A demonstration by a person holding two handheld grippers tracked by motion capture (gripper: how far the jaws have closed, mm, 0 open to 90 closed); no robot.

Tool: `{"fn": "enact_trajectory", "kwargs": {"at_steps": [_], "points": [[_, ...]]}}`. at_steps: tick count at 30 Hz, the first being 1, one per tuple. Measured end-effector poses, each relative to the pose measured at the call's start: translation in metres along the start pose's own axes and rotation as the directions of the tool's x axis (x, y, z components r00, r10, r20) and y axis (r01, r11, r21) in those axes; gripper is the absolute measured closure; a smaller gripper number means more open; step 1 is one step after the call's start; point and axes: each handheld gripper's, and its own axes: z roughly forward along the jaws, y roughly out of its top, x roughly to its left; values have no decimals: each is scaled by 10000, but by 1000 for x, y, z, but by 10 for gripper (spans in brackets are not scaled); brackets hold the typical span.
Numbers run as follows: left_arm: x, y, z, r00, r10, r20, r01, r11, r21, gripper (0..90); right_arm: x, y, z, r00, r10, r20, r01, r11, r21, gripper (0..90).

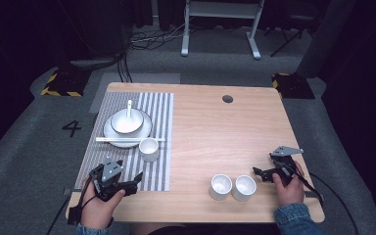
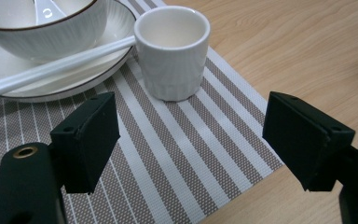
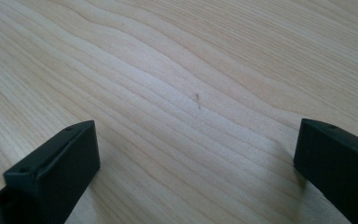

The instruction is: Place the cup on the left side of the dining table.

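one cup [image 1: 149, 149] stands on the striped mat [image 1: 156, 112] beside the plate [image 1: 113, 138], two cups [image 1: 221, 186] wait near right, both left gripper [image 1: 133, 180] and right gripper [image 1: 261, 172] spread apart, empty.

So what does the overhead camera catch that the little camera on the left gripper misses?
High view alone: two white cups on bare wood, the right gripper beside them, and the person's hands. Left gripper view alone: the fine ribbing on the cup ahead of its open jaws. Both show that cup, the chopsticks, the bowl on its plate, and the striped mat.
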Motion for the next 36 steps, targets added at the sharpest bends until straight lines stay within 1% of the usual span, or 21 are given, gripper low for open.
{"fn": "enact_trajectory", "kwargs": {"at_steps": [4, 5, 11, 13, 17, 18, 22, 25, 28, 30, 32, 33, 34, 36], "points": [[2, -7, -1, 10000, -92, 26, 91, 9996, 260, 189, 0, 0, 0, 10000, -3, 0, 3, 10000, 1, 4], [3, -10, -1, 10000, -63, 22, 62, 9992, 399, 189, 0, 0, 0, 10000, -4, -1, 4, 10000, 1, 4], [8, -21, -1, 9996, -262, -109, 269, 9970, 721, 190, 0, 0, 0, 10000, -1, -1, 1, 10000, 3, 4], [9, -24, -1, 9995, -302, -87, 308, 9961, 831, 190, 0, 0, 0, 10000, -3, -2, 3, 10000, 1, 3], [14, -33, 5, 9991, -424, 45, 416, 9926, 1142, 193, 0, 0, 0, 10000, -6, 1, 6, 10000, 1, 4], [15, -35, 7, 9991, -419, 50, 409, 9911, 1269, 199, 0, 0, 0, 10000, -3, 1, 3, 10000, 2, 4], [21, -42, 13, 10000, -8, -72, 19, 9878, 1555, 224, 0, 0, 0, 10000, -3, -2, 3, 10000, 1, 4], [25, -46, 16, 10000, -87, -35, 92, 9880, 1544, 226, 0, 0, 0, 10000, -7, 1, 7, 10000, 2, 4], [28, -50, 18, 9997, -144, -181, 172, 9864, 1636, 227, 0, 0, 0, 10000, -4, 0, 4, 10000, 2, 4], [30, -52, 19, 9997, -202, -127, 219, 9872, 1580, 225, 0, 0, 0, 10000, -4, -3, 4, 10000, 2, 3], [31, -54, 21, 9998, -192, -52, 197, 9883, 1510, 225, 0, 0, 0, 10000, -5, 3, 5, 10000, 0, 4], [32, -55, 21, 10000, -92, -29, 96, 9879, 1546, 224, 0, 0, 0, 10000, -2, 0, 2, 10000, 2, 4], [32, -55, 21, 9999, -126, -9, 126, 9878, 1550, 220, 0, 0, 0, 10000, -4, 1, 4, 10000, 1, 4], [32, -55, 21, 10000, -65, 51, 56, 9874, 1580, 216, 0, 0, 0, 10000, -5, 1, 5, 10000, 2, 4]]}}
